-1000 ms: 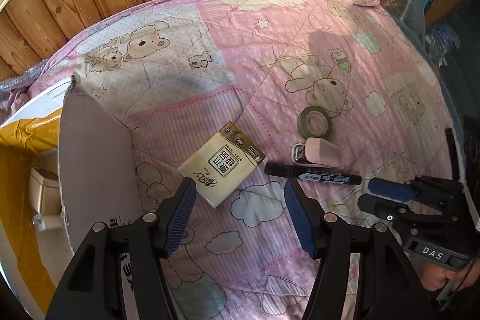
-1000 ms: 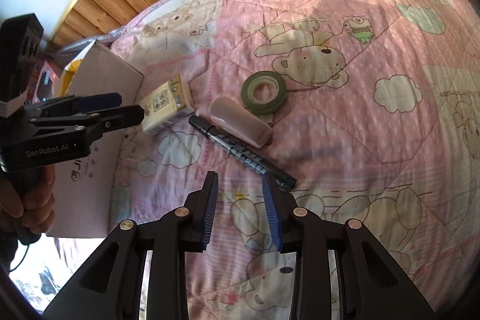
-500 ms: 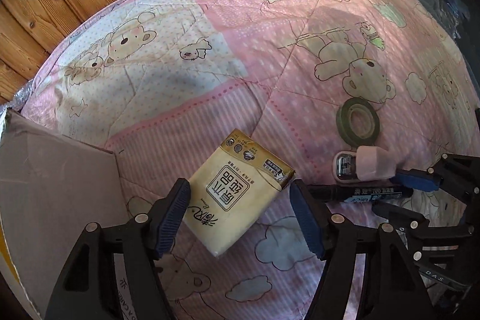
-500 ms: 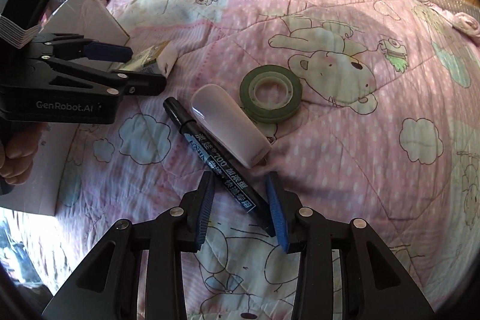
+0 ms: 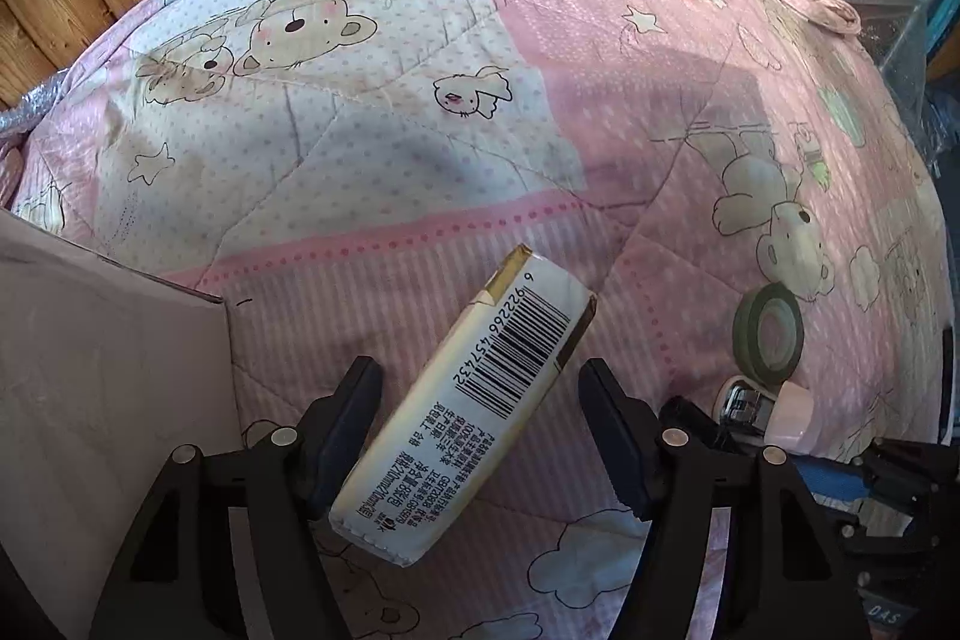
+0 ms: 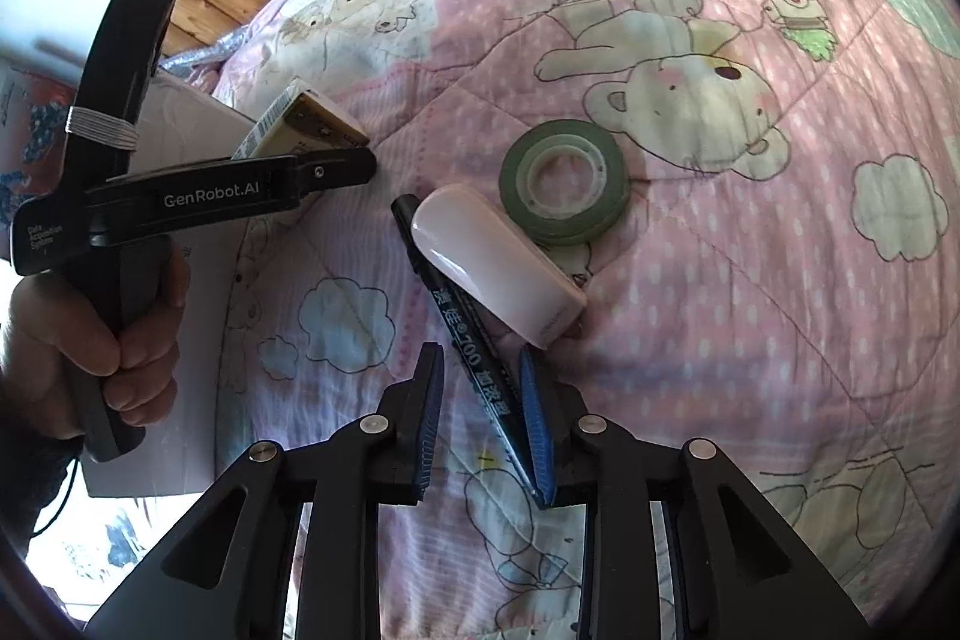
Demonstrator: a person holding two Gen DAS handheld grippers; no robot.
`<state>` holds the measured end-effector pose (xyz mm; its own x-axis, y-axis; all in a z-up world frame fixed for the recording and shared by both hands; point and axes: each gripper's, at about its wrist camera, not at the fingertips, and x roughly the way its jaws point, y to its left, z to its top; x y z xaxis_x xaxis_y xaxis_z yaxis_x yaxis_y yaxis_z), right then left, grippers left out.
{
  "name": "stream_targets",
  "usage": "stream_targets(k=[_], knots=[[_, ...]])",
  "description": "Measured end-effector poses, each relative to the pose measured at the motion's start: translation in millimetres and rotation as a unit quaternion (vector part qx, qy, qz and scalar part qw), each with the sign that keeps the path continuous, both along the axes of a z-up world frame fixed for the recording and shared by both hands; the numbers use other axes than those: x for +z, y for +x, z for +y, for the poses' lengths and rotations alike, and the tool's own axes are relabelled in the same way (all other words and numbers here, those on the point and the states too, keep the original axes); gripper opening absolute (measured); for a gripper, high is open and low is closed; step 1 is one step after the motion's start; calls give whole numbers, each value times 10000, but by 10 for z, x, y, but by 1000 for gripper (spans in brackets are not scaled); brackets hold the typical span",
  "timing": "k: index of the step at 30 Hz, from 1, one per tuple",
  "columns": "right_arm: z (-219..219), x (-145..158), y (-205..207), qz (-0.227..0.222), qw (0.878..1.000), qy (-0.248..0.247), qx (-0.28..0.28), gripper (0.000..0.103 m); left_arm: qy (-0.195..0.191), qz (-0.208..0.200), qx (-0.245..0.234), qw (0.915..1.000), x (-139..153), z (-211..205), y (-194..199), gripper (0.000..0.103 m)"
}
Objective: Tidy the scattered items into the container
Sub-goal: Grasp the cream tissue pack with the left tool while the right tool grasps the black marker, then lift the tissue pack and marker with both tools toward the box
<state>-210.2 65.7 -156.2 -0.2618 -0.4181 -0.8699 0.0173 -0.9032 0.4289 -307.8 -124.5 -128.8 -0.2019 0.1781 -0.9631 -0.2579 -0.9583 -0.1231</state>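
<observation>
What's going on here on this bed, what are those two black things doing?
A person is tidying small items off a pink quilt with two handheld tools. The left tool has its jaws open around a tilted tissue pack, beside a white box. The right tool straddles a black marker, not yet clamped. A pink stapler and a green tape roll lie on the quilt.

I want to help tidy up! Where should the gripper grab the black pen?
Probably the pen's near end, across its thin barrel, coming from above. It lies flat on the quilt, and its far half is tucked beside the pink case. The right gripper already straddles that free end.
</observation>
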Motion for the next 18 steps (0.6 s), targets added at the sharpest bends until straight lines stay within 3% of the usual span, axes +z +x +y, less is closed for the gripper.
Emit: stream_targets(k=[2, 4, 7, 18], knots=[[-106, -10, -46, 172, 9996, 179, 110, 29, -86, 61, -59, 9999, 9, 10, 3, 60], [-145, -22, -100, 225, 9992, 296, 140, 20, -184, 104, -147, 9997, 27, 52, -22, 48], [-90, -28, -132, 83, 9999, 144, -5, 15, -62, 19, -88, 9999, 63, 38, -63, 28], [58, 48, 266, -309, 9973, -391, -537, 13, 595, -179, 387, 9973, 291, -139, 306, 24]])
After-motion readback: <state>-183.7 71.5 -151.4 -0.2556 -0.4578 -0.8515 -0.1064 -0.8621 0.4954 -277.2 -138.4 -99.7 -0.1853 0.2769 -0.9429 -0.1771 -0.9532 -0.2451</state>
